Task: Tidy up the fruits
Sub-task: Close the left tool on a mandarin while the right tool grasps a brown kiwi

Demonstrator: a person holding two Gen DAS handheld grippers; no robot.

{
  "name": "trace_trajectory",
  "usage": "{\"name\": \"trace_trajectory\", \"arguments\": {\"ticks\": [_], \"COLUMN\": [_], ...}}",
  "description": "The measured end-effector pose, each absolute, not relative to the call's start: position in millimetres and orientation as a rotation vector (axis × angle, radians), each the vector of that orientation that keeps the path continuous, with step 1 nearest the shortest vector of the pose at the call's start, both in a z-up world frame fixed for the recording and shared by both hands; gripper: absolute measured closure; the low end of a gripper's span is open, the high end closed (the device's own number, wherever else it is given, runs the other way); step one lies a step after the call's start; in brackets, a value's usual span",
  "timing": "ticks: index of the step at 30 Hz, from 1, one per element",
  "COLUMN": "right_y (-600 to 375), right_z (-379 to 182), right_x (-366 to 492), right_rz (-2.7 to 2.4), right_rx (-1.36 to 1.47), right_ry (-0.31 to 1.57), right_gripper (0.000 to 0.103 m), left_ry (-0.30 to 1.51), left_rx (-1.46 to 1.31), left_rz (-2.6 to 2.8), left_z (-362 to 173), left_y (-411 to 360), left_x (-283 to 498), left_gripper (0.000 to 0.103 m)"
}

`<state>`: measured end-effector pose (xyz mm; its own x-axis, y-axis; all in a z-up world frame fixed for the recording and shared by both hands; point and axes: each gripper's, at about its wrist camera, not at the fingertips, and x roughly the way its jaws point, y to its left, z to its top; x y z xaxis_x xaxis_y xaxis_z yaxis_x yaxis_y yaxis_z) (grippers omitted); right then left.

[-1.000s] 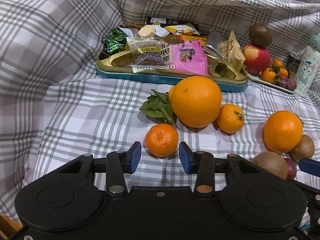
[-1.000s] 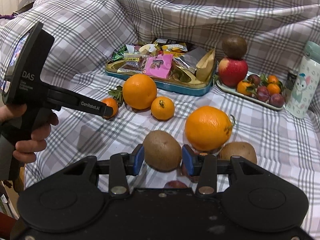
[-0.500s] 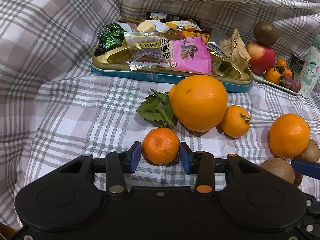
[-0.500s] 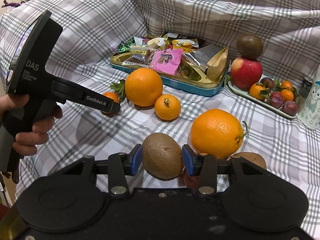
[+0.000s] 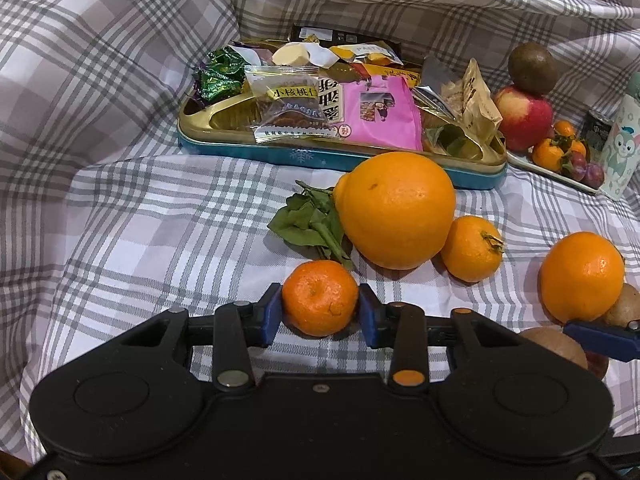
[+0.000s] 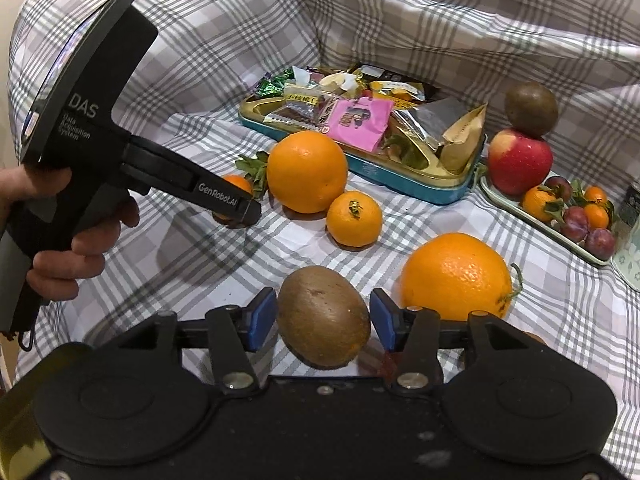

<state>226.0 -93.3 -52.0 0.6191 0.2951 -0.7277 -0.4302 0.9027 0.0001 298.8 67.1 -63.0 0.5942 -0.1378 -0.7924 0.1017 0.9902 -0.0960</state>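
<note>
In the left wrist view a small tangerine [image 5: 320,298] sits on the checked cloth between the blue pads of my left gripper [image 5: 320,313]. The jaws are closing and both pads touch its sides. In the right wrist view a brown kiwi [image 6: 323,316] lies on the cloth between the pads of my right gripper [image 6: 323,321]. Those jaws are opening and the pads stand just off the kiwi. A large orange [image 6: 456,276] rests right of the kiwi. Further back are another large orange [image 5: 396,210] and a second tangerine [image 5: 472,248].
A teal and gold tin [image 5: 340,158] of wrapped snacks stands at the back. Right of it a tray [image 6: 560,236] holds an apple [image 6: 520,160] with a kiwi on top, small tangerines and plums. A patterned cup [image 5: 618,152] stands at the far right. A hand [image 6: 72,248] holds the left gripper.
The left gripper moved forward around the small tangerine and narrowed onto it. The right gripper's pads spread away from the kiwi, which now lies on the cloth.
</note>
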Motion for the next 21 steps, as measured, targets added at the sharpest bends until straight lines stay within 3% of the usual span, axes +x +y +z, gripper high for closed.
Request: {"name": "trace_trajectory", "arguments": {"ticks": [6,21], "right_y": [-89,-96], "right_z": [-60,-58], "right_x": [227,215], "right_rz": [0.400,0.370], "right_rx": [-0.209,-0.134], "right_ry": [0.816,0.844], "right_gripper": [0.043,0.046], "left_ry": [0.922,0.883], "left_rx": [-0.051,-0.031], "left_rz": [-0.148,-0.156], "left_z": [-62,-37], "left_y": [68,67], "left_x": [294,254], "left_gripper": [0.056,0.056]}}
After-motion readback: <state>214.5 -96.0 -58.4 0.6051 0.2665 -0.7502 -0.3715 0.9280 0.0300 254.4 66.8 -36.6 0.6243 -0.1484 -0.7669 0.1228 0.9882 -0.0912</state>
